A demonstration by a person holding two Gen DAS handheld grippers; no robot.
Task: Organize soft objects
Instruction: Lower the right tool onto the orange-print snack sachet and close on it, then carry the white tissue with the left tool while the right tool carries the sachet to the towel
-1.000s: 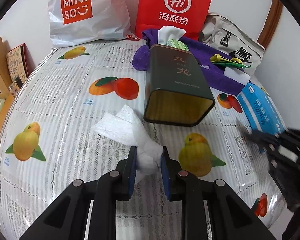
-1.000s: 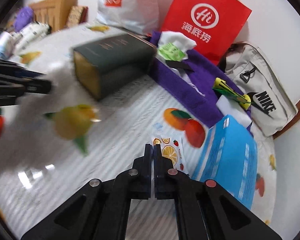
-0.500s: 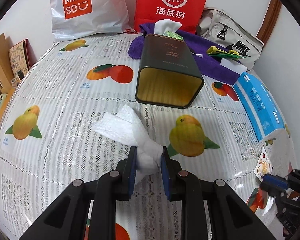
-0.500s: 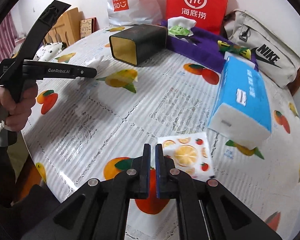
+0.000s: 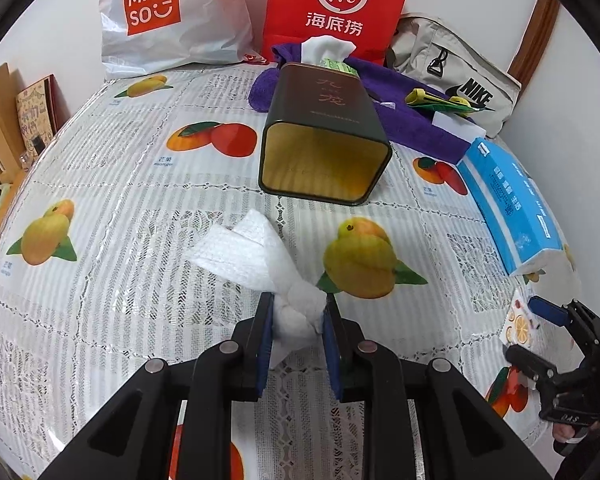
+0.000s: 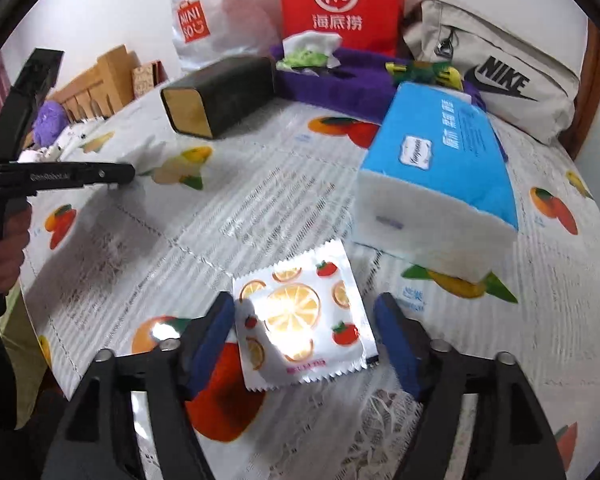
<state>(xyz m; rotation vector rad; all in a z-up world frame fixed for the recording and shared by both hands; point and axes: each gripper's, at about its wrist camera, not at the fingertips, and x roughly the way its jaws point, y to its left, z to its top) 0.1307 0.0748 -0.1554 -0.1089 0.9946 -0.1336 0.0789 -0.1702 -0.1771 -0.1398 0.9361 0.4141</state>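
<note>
My left gripper (image 5: 298,312) is shut on a crumpled white tissue (image 5: 256,256) and holds it over the fruit-print tablecloth, in front of the open mouth of a dark green tin box (image 5: 326,148) that lies on its side. My right gripper (image 6: 304,320) is open, its blue pads on either side of a flat fruit-print wipe packet (image 6: 300,316) on the table. A blue tissue pack (image 6: 440,168) lies just beyond the packet. The left gripper (image 6: 116,174) also shows in the right wrist view, and the right gripper (image 5: 548,312) shows at the right edge of the left wrist view.
A purple towel (image 5: 412,120) with a tissue pouch (image 5: 328,50) and a yellow-green clip (image 5: 440,102) lies behind the tin. A red paper bag (image 5: 338,4), a white Miniso bag (image 5: 160,16) and a Nike pouch (image 5: 460,76) stand along the wall. Wooden items (image 6: 100,80) stand at the left.
My right gripper has opened from shut and come down around the wipe packet near the table's front edge. My left gripper has kept hold of the tissue and drawn back slightly from the tin.
</note>
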